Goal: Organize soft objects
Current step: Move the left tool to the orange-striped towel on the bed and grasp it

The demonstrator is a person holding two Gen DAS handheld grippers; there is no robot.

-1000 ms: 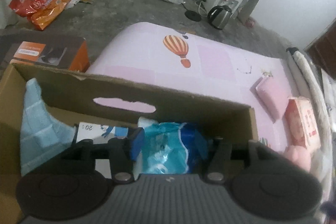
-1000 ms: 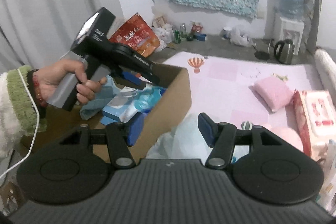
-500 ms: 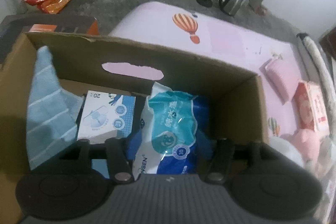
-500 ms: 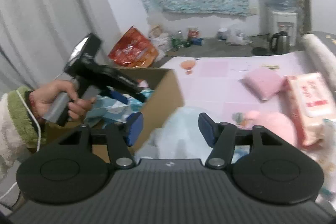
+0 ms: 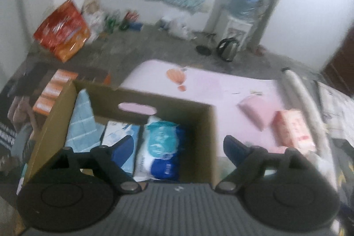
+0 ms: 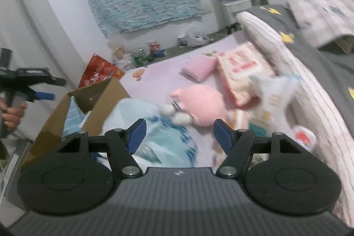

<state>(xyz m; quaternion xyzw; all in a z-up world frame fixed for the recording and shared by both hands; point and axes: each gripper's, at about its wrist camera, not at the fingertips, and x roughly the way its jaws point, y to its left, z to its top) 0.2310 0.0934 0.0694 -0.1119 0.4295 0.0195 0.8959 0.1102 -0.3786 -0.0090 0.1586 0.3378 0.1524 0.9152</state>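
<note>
Wipes pack (image 5: 160,147) lies in the cardboard box (image 5: 211,138); both grippers' fingers spread wide, holding nothing

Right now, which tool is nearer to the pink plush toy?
Right. The right tool hangs open just before the pink plush toy; the left tool is open over the cardboard box.

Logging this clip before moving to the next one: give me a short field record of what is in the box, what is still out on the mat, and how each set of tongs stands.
container: cardboard box on the floor beside the pink mat
in box: blue checked towel, white-blue pack, teal-blue wipes pack
on mat: pink plush, pink folded cloth, pink-white tissue pack, light blue bundle
left tongs: open, empty, above the box
right tongs: open, empty, above the light blue bundle
</note>
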